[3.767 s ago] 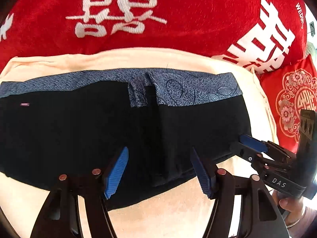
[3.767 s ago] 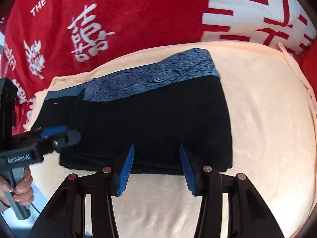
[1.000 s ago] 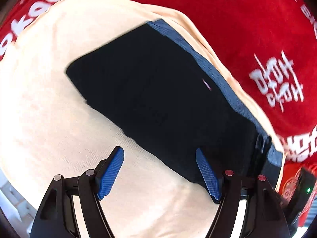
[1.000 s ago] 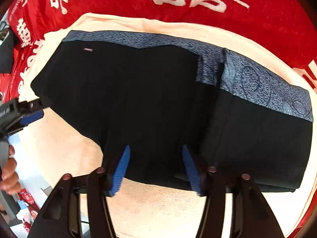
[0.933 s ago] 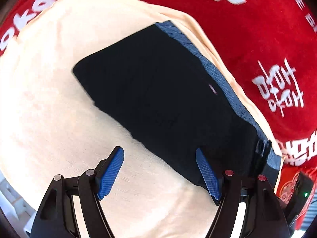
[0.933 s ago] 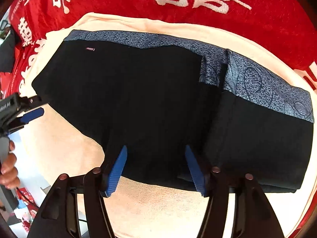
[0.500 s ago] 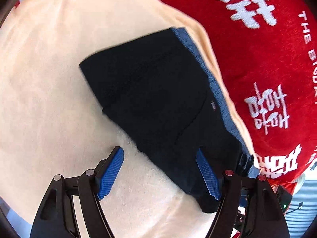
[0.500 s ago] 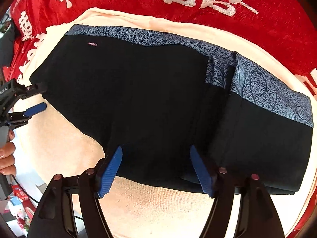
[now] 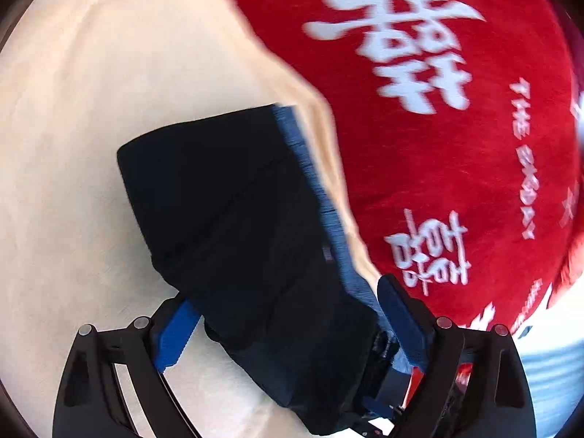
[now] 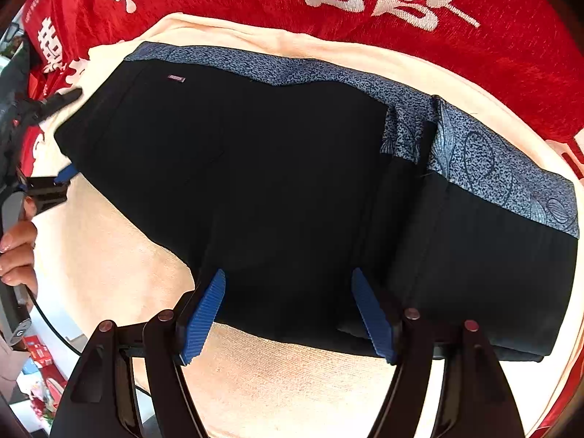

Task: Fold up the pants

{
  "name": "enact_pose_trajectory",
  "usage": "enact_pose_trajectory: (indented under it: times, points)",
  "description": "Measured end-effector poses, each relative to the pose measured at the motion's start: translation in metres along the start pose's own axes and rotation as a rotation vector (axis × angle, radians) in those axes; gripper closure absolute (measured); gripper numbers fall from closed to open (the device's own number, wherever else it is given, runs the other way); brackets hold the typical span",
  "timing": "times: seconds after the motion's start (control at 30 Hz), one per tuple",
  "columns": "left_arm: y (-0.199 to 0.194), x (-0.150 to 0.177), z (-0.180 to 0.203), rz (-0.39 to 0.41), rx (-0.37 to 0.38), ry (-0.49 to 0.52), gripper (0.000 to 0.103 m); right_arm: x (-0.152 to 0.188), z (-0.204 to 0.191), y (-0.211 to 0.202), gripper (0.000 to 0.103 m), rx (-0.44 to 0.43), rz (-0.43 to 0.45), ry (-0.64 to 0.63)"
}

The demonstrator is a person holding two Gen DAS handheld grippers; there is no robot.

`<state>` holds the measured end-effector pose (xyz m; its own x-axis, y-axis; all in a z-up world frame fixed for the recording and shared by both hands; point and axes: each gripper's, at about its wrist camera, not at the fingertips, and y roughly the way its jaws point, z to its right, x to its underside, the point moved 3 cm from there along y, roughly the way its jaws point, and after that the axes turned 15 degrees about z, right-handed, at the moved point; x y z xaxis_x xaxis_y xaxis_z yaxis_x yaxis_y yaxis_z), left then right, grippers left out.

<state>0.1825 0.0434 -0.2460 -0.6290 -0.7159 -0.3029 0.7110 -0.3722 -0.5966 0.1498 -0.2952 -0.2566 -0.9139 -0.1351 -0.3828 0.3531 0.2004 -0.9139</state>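
The black pants (image 10: 277, 189) with a blue patterned waistband (image 10: 471, 153) lie partly folded on a cream towel (image 10: 273, 376). My right gripper (image 10: 288, 310) is open, its blue pads straddling the near edge of the black fabric. My left gripper (image 9: 288, 332) is open around the left end of the pants (image 9: 233, 219), which lies between its jaws. In the right wrist view the left gripper (image 10: 58, 179) sits at the pants' left end, held by a hand (image 10: 18, 252).
A red blanket with white characters (image 10: 328, 3) lies under the towel and shows beyond it; it fills the right of the left wrist view (image 9: 456, 127). Floor clutter shows at the lower left (image 10: 36, 383).
My left gripper has swung around and moved in so the left end of the pants now lies between its open jaws. My right gripper stayed at the near edge and opened a little wider.
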Motion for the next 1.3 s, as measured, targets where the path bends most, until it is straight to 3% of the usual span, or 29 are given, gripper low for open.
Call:
enact_pose_trajectory:
  times: [0.07, 0.13, 0.2, 0.3, 0.33, 0.4, 0.43, 0.47, 0.53, 0.73, 0.83, 1.07, 1.3]
  points:
    - [0.013, 0.001, 0.004, -0.019, -0.051, 0.041, 0.01, 0.0, 0.001, -0.001, 0.027, -0.004, 0.001, 0.006]
    - [0.027, 0.002, -0.004, -0.058, -0.099, 0.02, 0.01, 0.0, 0.003, -0.001, 0.027, -0.005, -0.002, 0.009]
    - [0.029, -0.001, -0.008, -0.046, -0.104, 0.002, 0.01, 0.0, 0.005, -0.003, 0.027, -0.005, -0.005, 0.012]
    - [0.032, -0.002, -0.001, -0.041, -0.17, 0.023, 0.014, -0.001, 0.006, -0.004, 0.027, -0.011, -0.008, 0.019]
    - [0.032, -0.001, 0.003, -0.024, -0.212, 0.046, 0.019, -0.002, 0.007, -0.005, 0.027, -0.015, -0.012, 0.022]
    - [0.031, 0.0, 0.006, -0.014, -0.289, 0.118, 0.062, -0.005, 0.008, -0.009, 0.027, -0.026, -0.017, 0.037]
    - [0.031, 0.001, 0.009, -0.016, -0.343, 0.191, 0.067, -0.007, 0.01, -0.013, 0.027, -0.032, -0.014, 0.047]
    - [0.03, 0.002, 0.012, -0.016, -0.349, 0.224, 0.07, -0.01, 0.012, -0.017, 0.027, -0.037, -0.01, 0.06]
    - [0.027, 0.006, 0.027, 0.0, -0.354, 0.331, 0.072, -0.017, 0.017, -0.028, 0.027, -0.051, 0.002, 0.095]
    - [0.014, 0.051, 0.099, 0.1, -0.355, 0.855, 0.072, -0.055, 0.023, -0.051, 0.027, -0.145, 0.004, 0.156]
    - [0.012, 0.067, 0.112, 0.119, -0.349, 0.992, 0.072, -0.095, 0.008, -0.054, 0.026, -0.224, -0.027, 0.139]
    - [0.002, 0.081, 0.121, 0.128, -0.328, 1.117, 0.072, -0.183, -0.069, -0.04, 0.02, -0.382, -0.117, 0.021]
    - [0.002, 0.091, 0.128, 0.159, -0.319, 1.153, 0.072, -0.2, -0.155, -0.004, 0.017, -0.396, -0.29, -0.132]
